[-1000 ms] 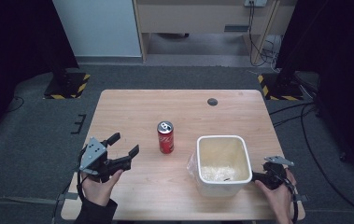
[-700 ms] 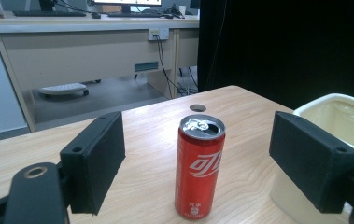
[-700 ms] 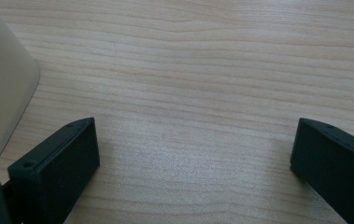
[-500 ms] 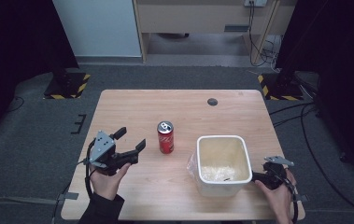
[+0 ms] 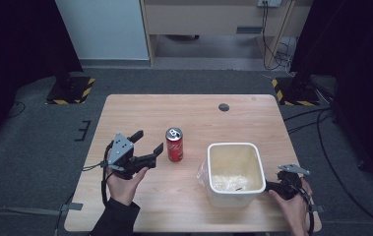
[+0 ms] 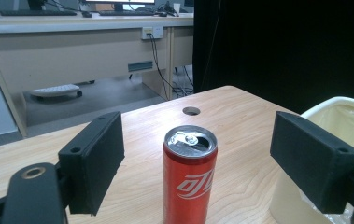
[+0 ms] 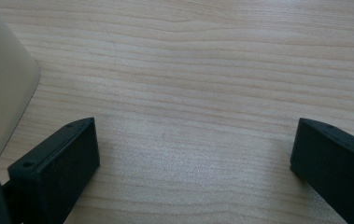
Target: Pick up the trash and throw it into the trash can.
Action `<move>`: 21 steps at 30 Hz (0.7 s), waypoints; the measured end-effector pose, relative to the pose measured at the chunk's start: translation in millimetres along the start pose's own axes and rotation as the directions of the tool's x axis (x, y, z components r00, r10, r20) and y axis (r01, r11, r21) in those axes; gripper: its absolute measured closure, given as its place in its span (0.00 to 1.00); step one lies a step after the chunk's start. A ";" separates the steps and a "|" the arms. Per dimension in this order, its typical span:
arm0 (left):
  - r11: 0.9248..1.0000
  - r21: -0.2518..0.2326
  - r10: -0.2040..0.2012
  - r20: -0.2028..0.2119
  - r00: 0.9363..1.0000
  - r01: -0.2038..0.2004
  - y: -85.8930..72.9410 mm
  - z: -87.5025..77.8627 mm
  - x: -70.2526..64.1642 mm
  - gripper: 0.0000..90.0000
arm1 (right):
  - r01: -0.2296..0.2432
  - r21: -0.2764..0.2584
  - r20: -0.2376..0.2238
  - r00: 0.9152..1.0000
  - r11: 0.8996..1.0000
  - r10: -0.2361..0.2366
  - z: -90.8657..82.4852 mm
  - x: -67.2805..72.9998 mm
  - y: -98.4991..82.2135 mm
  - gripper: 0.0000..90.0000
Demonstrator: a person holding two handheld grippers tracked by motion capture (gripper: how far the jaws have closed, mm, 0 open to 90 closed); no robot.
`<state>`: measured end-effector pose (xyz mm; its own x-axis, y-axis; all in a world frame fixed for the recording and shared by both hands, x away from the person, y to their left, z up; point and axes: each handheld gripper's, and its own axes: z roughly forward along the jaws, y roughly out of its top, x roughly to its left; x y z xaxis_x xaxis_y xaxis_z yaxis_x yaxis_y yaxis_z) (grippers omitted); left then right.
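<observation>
My left tongs [image 5: 147,143] are spread wide with nothing between them yet, and they have just been opening further as I bring them toward the red can [image 5: 174,144]. The can stands upright near the middle of the tabletop, just left of the white bin [image 5: 235,195], which sits toward the near right corner. Through the left gripper view the can [image 6: 190,175] sits centred between my two pads [image 6: 93,158], well short of them. To do this well I should slide straight forward until the pads flank the can's middle, below the rim, then squeeze evenly so it does not tip or dent. My right tongs [image 5: 275,187] rest released beside the bin's near right side, over bare wood [image 7: 188,93]; I should keep them clear of the bin
</observation>
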<state>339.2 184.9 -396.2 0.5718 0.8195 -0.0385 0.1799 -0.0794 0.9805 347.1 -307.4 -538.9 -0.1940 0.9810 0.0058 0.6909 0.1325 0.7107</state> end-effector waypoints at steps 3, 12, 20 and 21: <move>1.000 0.007 0.001 0.001 1.000 -0.001 -2.1 5.2 -0.9 0.19 | 0.000 0.000 0.000 1.000 1.000 0.000 0.0 0.0 0.0 0.02; 1.000 0.029 0.005 -0.007 1.000 -0.005 -10.5 21.8 -1.2 0.19 | 0.000 0.000 0.000 1.000 1.000 0.000 0.0 0.0 0.0 0.02; 0.998 0.059 0.007 -0.012 1.000 -0.006 -20.8 37.6 1.1 0.19 | 0.000 0.000 0.000 1.000 1.000 0.000 0.0 0.0 0.0 0.02; 0.998 0.063 0.006 -0.011 1.000 -0.006 -22.3 39.7 1.4 0.19 | 0.001 0.000 0.000 1.000 1.000 -0.001 0.0 0.0 0.0 0.02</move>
<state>367.7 165.3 -425.8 0.5637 0.8254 -0.0301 0.2272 -0.1199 0.9664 347.1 -307.4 -539.0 -0.1941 0.9810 0.0052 0.6909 0.1330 0.7106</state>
